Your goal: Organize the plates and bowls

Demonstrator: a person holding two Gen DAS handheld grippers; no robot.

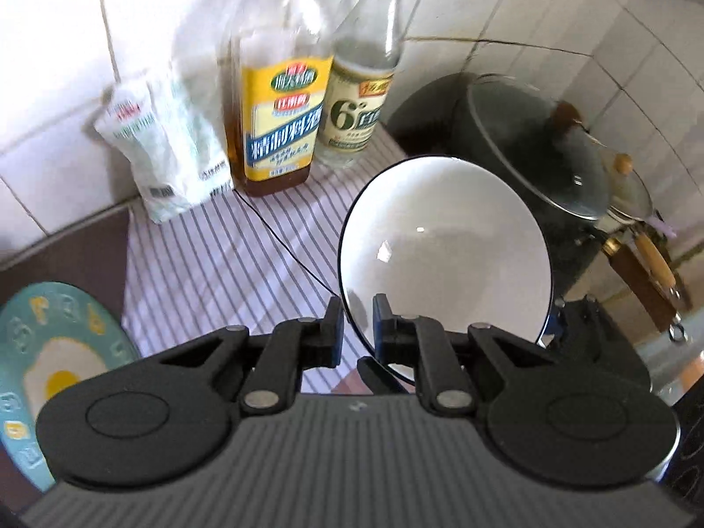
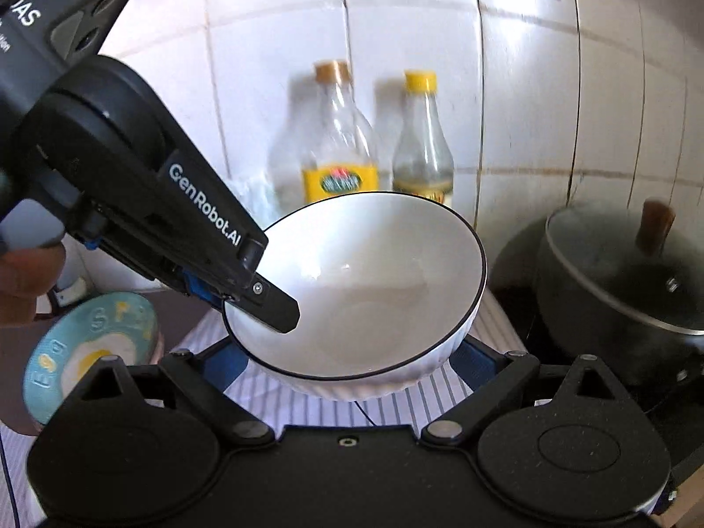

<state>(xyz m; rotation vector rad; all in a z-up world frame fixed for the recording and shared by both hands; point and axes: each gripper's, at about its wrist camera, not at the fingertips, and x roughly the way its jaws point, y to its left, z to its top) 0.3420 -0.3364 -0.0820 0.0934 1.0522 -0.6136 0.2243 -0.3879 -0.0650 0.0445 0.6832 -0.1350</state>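
Left gripper (image 1: 357, 323) clamped on white bowl (image 1: 444, 248) rim, right gripper (image 2: 350, 365) jaws wide under it, grip unclear; bottles (image 1: 281, 101), lidded pot (image 2: 625, 290) behind, egg plate (image 1: 48, 352) left.

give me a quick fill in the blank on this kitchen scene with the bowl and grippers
1. The left gripper pinches the rim of the white ____-rimmed ceramic bowl.
2. The round teal plate shows a fried ____.
3. Both tall clear glass bottles have ____ caps.
4. The dark lidded pot has a ____ knob.

Missing words: black; egg; yellow; brown
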